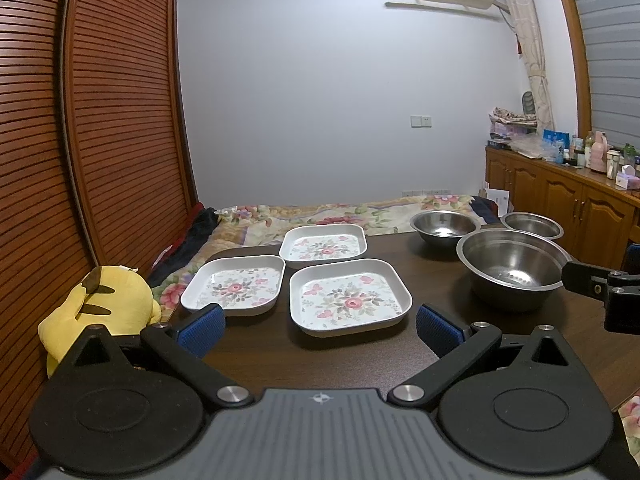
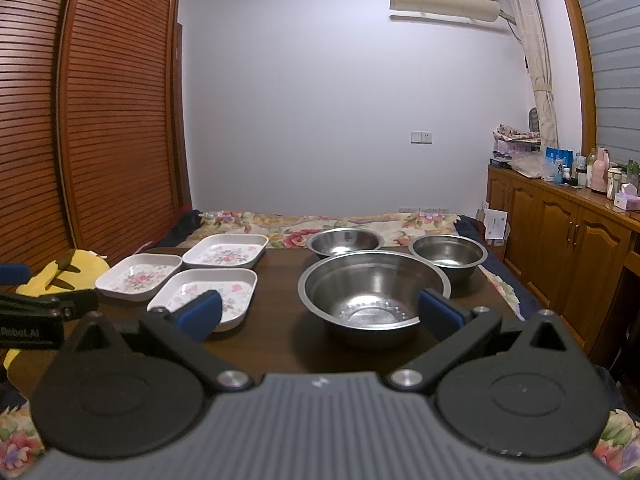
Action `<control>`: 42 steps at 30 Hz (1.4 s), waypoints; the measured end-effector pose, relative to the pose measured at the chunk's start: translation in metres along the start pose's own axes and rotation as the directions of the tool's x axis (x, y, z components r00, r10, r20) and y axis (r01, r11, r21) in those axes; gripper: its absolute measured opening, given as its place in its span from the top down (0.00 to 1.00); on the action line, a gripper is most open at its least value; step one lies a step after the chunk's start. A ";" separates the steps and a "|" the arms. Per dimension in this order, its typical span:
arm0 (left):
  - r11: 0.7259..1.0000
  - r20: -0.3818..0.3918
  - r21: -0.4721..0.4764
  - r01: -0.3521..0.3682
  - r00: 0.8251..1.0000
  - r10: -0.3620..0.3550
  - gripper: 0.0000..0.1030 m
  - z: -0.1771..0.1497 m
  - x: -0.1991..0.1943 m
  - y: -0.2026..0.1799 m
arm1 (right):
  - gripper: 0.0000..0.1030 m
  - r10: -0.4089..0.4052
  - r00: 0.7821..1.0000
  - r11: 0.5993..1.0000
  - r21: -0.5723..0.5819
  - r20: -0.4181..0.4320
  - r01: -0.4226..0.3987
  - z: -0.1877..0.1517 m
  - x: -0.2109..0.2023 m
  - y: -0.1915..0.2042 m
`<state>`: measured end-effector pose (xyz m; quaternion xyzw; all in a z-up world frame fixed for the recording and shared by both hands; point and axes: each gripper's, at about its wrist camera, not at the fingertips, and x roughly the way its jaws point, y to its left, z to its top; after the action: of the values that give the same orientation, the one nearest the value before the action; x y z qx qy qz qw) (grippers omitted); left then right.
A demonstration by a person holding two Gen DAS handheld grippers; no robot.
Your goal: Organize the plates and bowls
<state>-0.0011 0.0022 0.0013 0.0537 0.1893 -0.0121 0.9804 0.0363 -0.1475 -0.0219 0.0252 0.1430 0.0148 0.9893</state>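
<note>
Three square white plates with a floral print lie on the dark wooden table (image 1: 320,360): a near one (image 1: 349,297), a left one (image 1: 234,284) and a far one (image 1: 323,245). Three steel bowls stand to their right: a large one (image 2: 374,294), a far middle one (image 2: 345,241) and a far right one (image 2: 448,255). My left gripper (image 1: 320,326) hovers open just short of the near plate, holding nothing. My right gripper (image 2: 320,314) is open in front of the large bowl, its blue pads on either side of the near rim, apart from it.
A yellow plush toy (image 1: 98,308) sits off the table's left edge. A bed with a floral cover (image 2: 288,228) lies behind the table. Slatted wooden wardrobe doors (image 1: 100,120) stand on the left, and a wooden cabinet (image 2: 560,240) crowded with bottles runs along the right.
</note>
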 end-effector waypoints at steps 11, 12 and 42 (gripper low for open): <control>1.000 0.003 -0.001 0.000 1.000 0.000 0.00 0.000 0.000 0.000 | 0.00 -0.002 1.000 1.000 0.000 0.000 0.002 0.000 0.001 0.000; 1.000 0.004 -0.001 0.000 1.000 0.000 0.00 0.000 0.000 0.000 | 0.00 -0.003 1.000 1.000 0.000 0.001 0.003 0.000 0.001 0.000; 1.000 0.007 -0.006 0.002 1.000 -0.002 0.00 0.000 -0.002 0.000 | 0.00 -0.001 1.000 1.000 -0.001 0.004 0.001 0.001 -0.001 -0.001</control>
<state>-0.0030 0.0023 0.0020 0.0506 0.1861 -0.0129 0.9811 0.0356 -0.1487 -0.0208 0.0247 0.1410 0.0143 0.9896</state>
